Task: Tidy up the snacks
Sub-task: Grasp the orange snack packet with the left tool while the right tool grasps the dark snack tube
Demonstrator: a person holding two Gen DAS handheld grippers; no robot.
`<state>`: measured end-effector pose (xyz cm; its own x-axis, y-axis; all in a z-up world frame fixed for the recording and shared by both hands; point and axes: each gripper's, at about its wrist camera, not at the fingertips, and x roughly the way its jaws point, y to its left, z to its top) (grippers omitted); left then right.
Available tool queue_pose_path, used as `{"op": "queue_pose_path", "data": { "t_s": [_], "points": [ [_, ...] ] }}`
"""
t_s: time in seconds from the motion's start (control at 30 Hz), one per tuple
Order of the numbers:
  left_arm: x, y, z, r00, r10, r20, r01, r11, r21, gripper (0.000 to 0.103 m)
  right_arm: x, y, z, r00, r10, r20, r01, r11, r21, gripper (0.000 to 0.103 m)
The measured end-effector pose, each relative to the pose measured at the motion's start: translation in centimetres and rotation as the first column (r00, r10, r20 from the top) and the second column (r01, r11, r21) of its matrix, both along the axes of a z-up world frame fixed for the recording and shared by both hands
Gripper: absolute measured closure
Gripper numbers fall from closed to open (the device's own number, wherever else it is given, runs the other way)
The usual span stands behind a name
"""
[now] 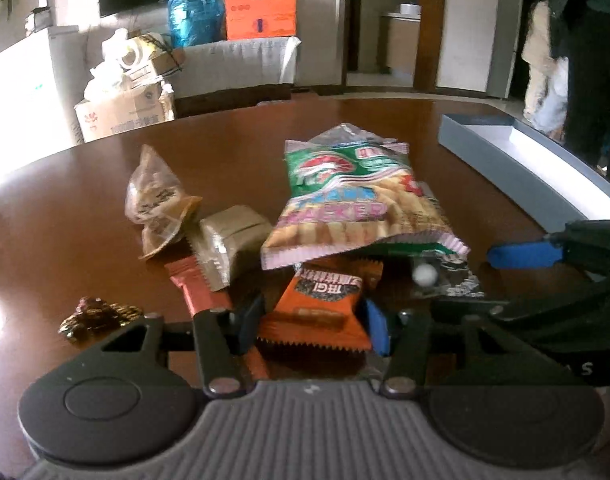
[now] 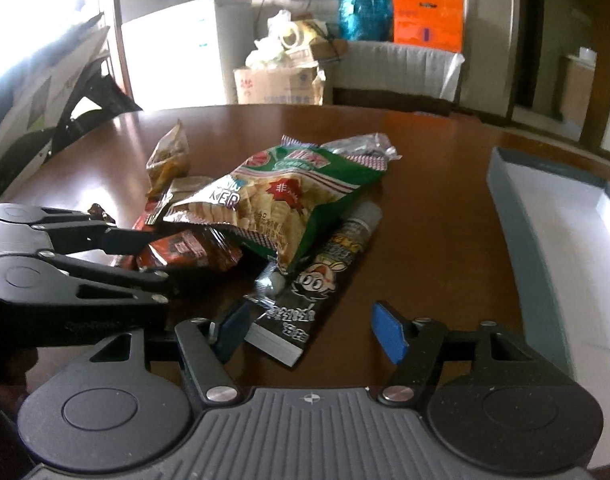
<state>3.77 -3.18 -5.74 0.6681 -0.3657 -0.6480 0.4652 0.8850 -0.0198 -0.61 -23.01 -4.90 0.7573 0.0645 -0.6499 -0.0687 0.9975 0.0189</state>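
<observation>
my left gripper (image 1: 311, 326) is narrowed around the orange packet (image 1: 319, 306) under the cracker bag (image 1: 355, 200) on the table (image 1: 85, 216), my right gripper (image 2: 311, 330) gapes empty, so lifting could drag the bag along.

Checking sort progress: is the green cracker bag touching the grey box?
Apart. The right wrist view shows a broad strip of bare table between the green cracker bag and the grey box.

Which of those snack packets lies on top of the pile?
The big green cracker bag. It rests across the orange packet and the black cartoon packet, while the others lie beneath or beside it on the table.
</observation>
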Motion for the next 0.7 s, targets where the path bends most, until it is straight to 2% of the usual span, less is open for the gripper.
{"op": "queue_pose_path", "data": {
  "t_s": [0.13,0.23,0.33,0.37,0.47,0.53,0.63,0.67,0.7],
  "points": [
    [0.4,0.5,-0.1,1.0,0.029,-0.002,-0.029,1.0,-0.003,0.05,1.0,0.6,-0.2,1.0,0.021,0.013,-0.02,0.999,-0.041,0.036],
    [0.3,0.6,0.0,1.0,0.024,-0.003,-0.024,1.0,-0.004,0.05,1.0,0.4,-0.1,0.998,0.062,0.008,-0.062,0.997,-0.054,0.044],
    [0.4,0.7,0.0,1.0,0.027,-0.005,-0.028,1.0,-0.004,0.05,0.2,-0.3,0.2,0.995,0.104,-0.001,-0.104,0.993,-0.065,0.057],
    [0.4,0.7,0.0,1.0,0.028,-0.006,-0.028,1.0,-0.004,0.05,0.0,-0.7,0.2,0.994,0.109,-0.004,-0.109,0.992,-0.067,0.064],
    [0.4,0.8,0.1,0.999,0.032,-0.008,-0.032,0.999,-0.005,0.05,-1.0,-1.9,0.6,0.995,0.097,-0.029,-0.099,0.991,-0.088,0.069],
    [0.4,0.9,0.1,0.999,0.036,-0.009,-0.036,0.999,-0.004,0.05,-1.8,-2.5,0.8,0.997,0.069,-0.047,-0.073,0.992,-0.1,0.07],
    [0.5,0.8,0.2,0.999,0.04,-0.007,-0.04,0.999,-0.002,0.05,-1.8,-3.4,1.0,0.999,0.01,-0.04,-0.013,0.998,-0.062,0.067],
    [0.5,0.7,0.1,0.999,0.041,-0.005,-0.041,0.999,-0.003,0.05,-1.5,-3.7,1.3,1.0,-0.003,-0.009,0.002,1.0,-0.029,0.06],
    [0.5,0.7,0.1,0.999,0.04,-0.003,-0.04,0.999,-0.002,0.05,-1.2,-3.7,1.4,1.0,-0.012,0.014,0.013,1.0,-0.022,0.049]
  ]
}}
